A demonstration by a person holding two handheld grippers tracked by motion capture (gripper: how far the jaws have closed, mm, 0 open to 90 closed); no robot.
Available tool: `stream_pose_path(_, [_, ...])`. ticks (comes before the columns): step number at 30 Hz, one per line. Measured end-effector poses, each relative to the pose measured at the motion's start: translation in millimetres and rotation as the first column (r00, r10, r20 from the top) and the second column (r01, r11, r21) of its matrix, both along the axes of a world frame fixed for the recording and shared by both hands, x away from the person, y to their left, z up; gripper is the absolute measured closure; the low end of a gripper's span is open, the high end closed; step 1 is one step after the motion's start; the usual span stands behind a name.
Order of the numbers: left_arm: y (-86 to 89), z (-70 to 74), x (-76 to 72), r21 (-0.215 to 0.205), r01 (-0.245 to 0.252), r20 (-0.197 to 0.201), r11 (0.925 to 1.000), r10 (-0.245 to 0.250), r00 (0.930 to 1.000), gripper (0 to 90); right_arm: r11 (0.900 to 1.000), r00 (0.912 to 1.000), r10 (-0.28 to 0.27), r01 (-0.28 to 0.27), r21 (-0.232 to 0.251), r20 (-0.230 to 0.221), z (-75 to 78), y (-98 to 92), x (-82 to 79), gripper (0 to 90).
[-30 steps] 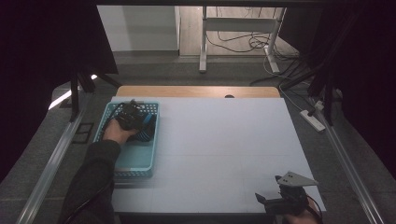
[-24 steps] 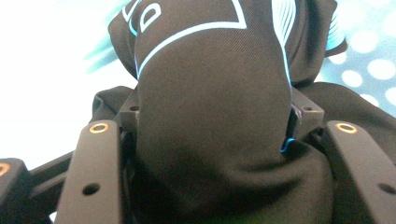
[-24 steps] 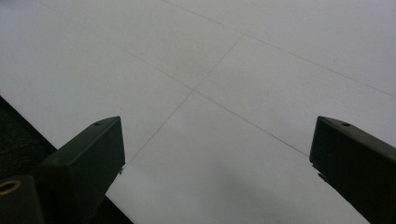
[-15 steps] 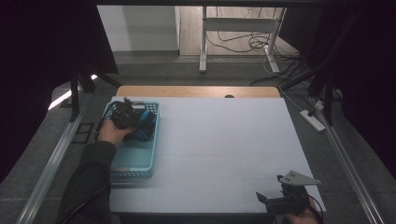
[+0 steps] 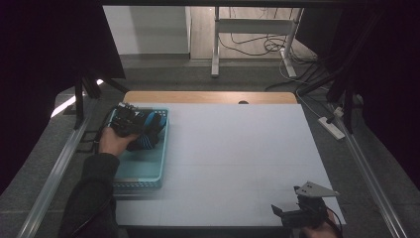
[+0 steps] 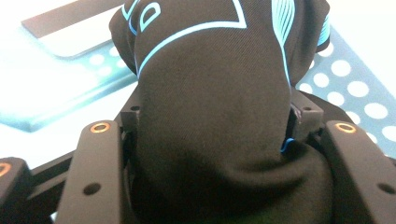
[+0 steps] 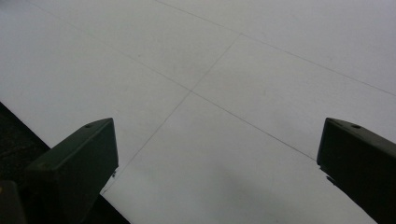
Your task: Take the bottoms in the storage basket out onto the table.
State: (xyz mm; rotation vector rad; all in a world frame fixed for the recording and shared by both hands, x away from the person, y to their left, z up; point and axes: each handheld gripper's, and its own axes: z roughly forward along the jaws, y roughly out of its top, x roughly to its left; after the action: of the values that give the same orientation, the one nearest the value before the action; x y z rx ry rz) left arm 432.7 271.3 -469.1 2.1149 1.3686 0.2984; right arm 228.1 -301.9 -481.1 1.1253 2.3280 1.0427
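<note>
While the left gripper (image 5: 130,121) sits at the left of the high view, over the far end of a light blue basket (image 5: 141,171), its jaws are clamped on a bundle of black cloth with bright blue lines (image 5: 146,134). From the left gripper view the same cloth (image 6: 219,116) bulges up between the two black jaws and is squeezed from both sides, with folds spilling over the base of the jaws; thin blue outlines and a patch of fine blue stripes run across its upper part. Behind it, at the right of that view, lies the blue, white-dotted floor of the basket (image 6: 355,88), and at the upper left a pale flat edge that I cannot identify. In the high view the cloth hangs partly inside the basket, near its far right corner, and the person's left hand (image 5: 113,143) wraps the gripper's handle, with a dark sleeve running down to the bottom edge. At the lower right of the high view the right gripper (image 5: 283,212) rests near the front edge of the white surface (image 5: 233,148), a grey three-cornered plate on top. In the right gripper view its jaws stand wide apart with nothing between them, above bare white surface crossed by faint lines.
</note>
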Motion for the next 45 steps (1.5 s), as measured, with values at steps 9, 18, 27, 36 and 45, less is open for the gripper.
stream_pose_path(9, [2.6,4.5,-17.0,-0.041,-0.001,0.068,0.9992,0.003,0.9977,42.3,1.0,1.0,-0.001,0.001,0.003,0.0,0.3,-0.4,-0.1,0.0])
stream_pose_path(18, [9.9,9.6,-28.2,-0.075,-0.014,0.106,0.9971,0.022,0.9941,42.3,1.0,1.0,0.0,0.0,0.004,0.003,0.6,-0.5,-0.5,0.0])
stream_pose_path(27, [9.6,18.0,-36.8,-0.095,-0.002,0.142,0.9955,0.016,0.9897,42.2,1.0,1.0,0.001,-0.001,0.014,0.007,0.9,-1.4,-0.9,0.0])
stream_pose_path(36, [8.4,27.8,-43.6,-0.118,0.013,0.171,0.9929,0.008,0.9853,42.2,1.0,1.0,0.0,0.0,0.015,0.008,1.0,-1.4,-1.0,0.0])
stream_pose_path(45, [5.9,37.7,-48.9,-0.132,0.028,0.198,0.9908,-0.001,0.9803,42.1,1.0,1.0,0.002,-0.002,0.01,0.006,0.9,-1.3,-0.8,0.0])
